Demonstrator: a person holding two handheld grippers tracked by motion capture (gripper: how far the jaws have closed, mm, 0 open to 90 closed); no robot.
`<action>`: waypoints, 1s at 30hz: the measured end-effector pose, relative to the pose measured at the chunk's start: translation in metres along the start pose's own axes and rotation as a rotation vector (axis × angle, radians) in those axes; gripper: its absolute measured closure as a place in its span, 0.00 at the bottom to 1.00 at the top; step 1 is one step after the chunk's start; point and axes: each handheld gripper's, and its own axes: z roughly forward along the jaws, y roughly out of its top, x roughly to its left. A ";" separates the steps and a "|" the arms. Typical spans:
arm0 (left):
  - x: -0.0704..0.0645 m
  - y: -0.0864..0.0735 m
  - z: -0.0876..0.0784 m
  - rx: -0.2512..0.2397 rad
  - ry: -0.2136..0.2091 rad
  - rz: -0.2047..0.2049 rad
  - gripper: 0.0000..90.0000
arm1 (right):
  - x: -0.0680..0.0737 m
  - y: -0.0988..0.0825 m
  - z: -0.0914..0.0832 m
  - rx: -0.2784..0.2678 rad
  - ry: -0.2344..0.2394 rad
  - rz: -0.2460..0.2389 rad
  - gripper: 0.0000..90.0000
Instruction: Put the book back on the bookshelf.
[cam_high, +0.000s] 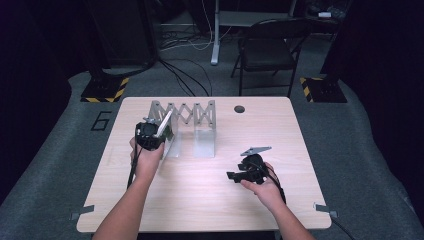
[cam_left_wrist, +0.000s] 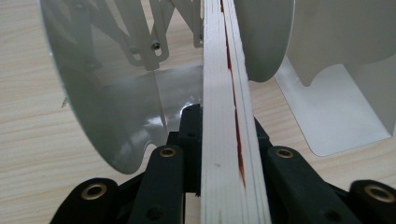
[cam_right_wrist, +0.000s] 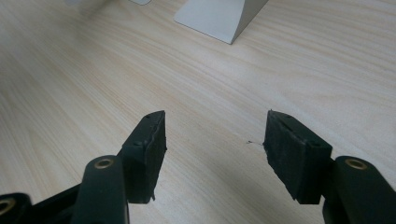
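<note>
My left gripper (cam_high: 152, 134) is shut on a thin book (cam_high: 164, 124) with white pages, held upright and leaning slightly at the left end of a grey metal accordion book rack (cam_high: 192, 120). In the left gripper view the book's page edge (cam_left_wrist: 219, 93) runs up between the black jaws of the left gripper (cam_left_wrist: 226, 128), with a red line along its cover. It stands between two of the rack's dividers (cam_left_wrist: 107, 93). My right gripper (cam_high: 232, 176) lies low over the table at the right, pointing left. In its own view the right gripper (cam_right_wrist: 215, 135) is open with only bare wood between the pads.
The light wooden table (cam_high: 200, 200) has a round cable hole (cam_high: 239, 108) near its far edge. A rack foot plate (cam_right_wrist: 215, 16) lies ahead of the right gripper. A folding chair (cam_high: 270, 45) and floor cables sit beyond the table.
</note>
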 end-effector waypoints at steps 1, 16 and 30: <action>-0.001 0.000 0.001 -0.009 0.005 0.000 0.84 | 0.000 0.000 0.000 -0.005 0.002 -0.008 0.43; -0.003 -0.001 0.008 0.007 0.014 0.008 0.84 | 0.001 0.000 0.001 0.011 0.002 0.001 0.43; -0.006 -0.006 0.011 0.018 0.013 0.003 0.81 | 0.000 0.000 0.001 -0.002 0.005 -0.004 0.43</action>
